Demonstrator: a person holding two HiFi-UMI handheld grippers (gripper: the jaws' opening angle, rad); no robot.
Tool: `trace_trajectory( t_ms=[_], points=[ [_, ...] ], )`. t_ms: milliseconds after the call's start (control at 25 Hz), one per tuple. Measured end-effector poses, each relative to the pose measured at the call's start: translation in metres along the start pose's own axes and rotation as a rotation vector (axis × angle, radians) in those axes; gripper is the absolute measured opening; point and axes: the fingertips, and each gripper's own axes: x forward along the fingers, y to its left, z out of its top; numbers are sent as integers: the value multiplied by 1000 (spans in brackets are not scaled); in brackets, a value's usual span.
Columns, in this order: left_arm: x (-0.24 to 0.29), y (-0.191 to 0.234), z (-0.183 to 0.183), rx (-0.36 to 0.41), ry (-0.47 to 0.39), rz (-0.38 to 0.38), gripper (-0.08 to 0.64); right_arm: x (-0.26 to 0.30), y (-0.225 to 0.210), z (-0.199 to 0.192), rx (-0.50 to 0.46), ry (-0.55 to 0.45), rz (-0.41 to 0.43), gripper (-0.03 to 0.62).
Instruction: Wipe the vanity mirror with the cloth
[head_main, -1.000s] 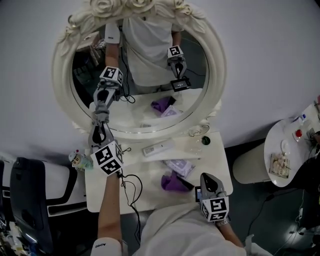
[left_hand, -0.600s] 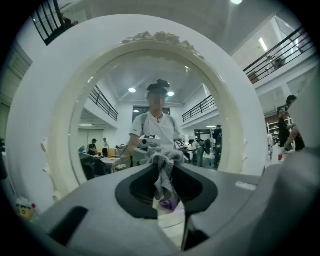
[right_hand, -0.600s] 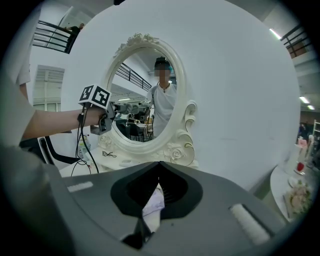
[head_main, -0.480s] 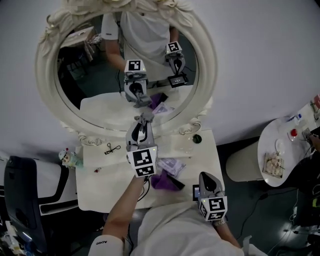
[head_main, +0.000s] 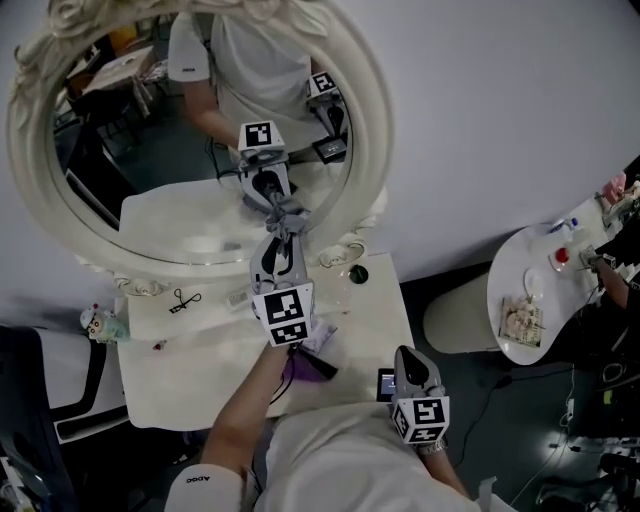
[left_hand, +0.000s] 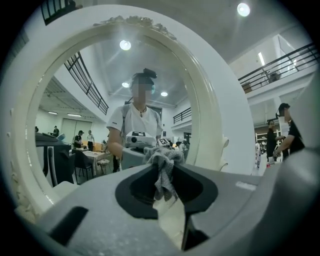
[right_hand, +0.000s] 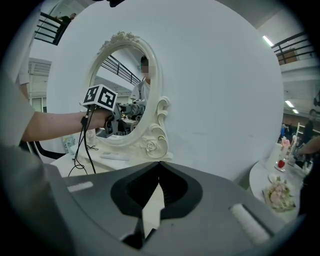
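Since a second earlier, our left gripper (head_main: 282, 238) had swept from the lower left of the one vanity mirror (head_main: 130, 140) to its lower right. Its jaws clamped the single grey cloth (left_hand: 162, 167) at the glass. Our second tool, the right gripper (head_main: 413, 362), hung near our body, jaws together on nothing.

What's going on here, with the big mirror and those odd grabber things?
A person is cleaning a vanity mirror using handheld tongs. The left tongs are shut on a grey cloth, which is pressed against the lower part of the glass. The right tongs are shut with nothing in them, held back near the person's body at the edge of the dressing table.
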Motion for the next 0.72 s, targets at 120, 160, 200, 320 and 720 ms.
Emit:
trace_trajectory(
  t_ms=[120, 160, 200, 320, 720],
  points=[
    [-9, 29, 2, -3, -10, 58, 78, 3, 1, -2, -2, 9, 9, 8],
    [-13, 41, 1, 1, -8, 76, 78, 5, 4, -2, -4, 10, 18, 8],
    [-17, 53, -1, 7, -4, 96, 78, 7, 8, -2, -9, 10, 31, 8],
    [-31, 94, -5, 37, 9, 163, 78, 14, 27, -1, -34, 16, 81, 8],
    [-84, 236, -20, 65, 67, 418, 78, 18, 51, 1, -30, 29, 110, 8]
  ],
)
